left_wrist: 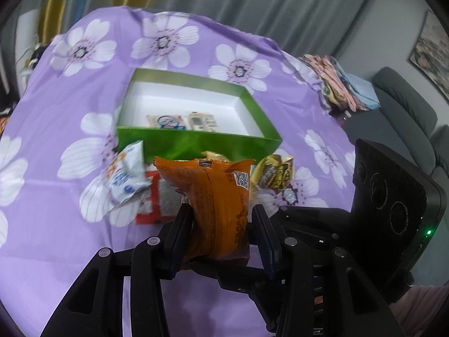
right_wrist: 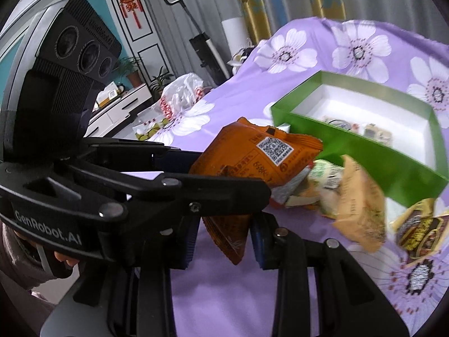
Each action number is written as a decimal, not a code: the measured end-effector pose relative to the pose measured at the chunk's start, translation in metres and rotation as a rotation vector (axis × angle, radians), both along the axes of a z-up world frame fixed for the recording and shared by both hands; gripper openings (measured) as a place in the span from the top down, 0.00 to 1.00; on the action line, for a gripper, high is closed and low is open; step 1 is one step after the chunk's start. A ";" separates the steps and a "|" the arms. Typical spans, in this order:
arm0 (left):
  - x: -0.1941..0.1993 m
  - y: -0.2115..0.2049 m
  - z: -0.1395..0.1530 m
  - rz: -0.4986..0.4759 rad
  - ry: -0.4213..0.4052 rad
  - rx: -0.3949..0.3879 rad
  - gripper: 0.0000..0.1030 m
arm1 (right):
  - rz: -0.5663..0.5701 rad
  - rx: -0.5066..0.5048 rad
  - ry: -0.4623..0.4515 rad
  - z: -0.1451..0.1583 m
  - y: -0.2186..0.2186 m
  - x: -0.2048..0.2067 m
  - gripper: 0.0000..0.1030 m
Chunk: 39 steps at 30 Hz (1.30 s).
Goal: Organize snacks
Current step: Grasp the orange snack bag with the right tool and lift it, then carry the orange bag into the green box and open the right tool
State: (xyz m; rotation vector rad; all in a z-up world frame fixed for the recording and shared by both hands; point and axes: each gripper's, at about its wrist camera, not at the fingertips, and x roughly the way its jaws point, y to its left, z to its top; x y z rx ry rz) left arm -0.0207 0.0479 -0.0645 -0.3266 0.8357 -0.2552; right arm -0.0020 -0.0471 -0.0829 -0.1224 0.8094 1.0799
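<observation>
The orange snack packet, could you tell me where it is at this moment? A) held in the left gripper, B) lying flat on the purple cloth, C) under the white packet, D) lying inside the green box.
A: the orange snack packet sits pinched in the left gripper, in front of the green box.

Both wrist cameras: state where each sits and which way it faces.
Left wrist: on the left gripper, facing the green box across the purple cloth; its fingers clamp an orange packet.
Right wrist: on the right gripper, whose fingers show below; the left gripper crosses from the left, box at right.
Shared: packet, box, cloth.
</observation>
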 end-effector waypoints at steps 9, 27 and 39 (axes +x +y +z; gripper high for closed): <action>0.020 -0.026 0.007 -0.075 -0.012 0.027 0.57 | -0.069 0.016 -0.025 0.005 -0.028 0.008 0.67; 0.059 -0.051 0.028 -0.155 -0.062 0.065 0.57 | -0.144 0.026 -0.116 0.022 -0.049 0.034 0.67; 0.105 -0.036 0.064 -0.156 -0.139 0.038 0.57 | -0.164 0.046 -0.207 0.055 -0.041 0.083 0.67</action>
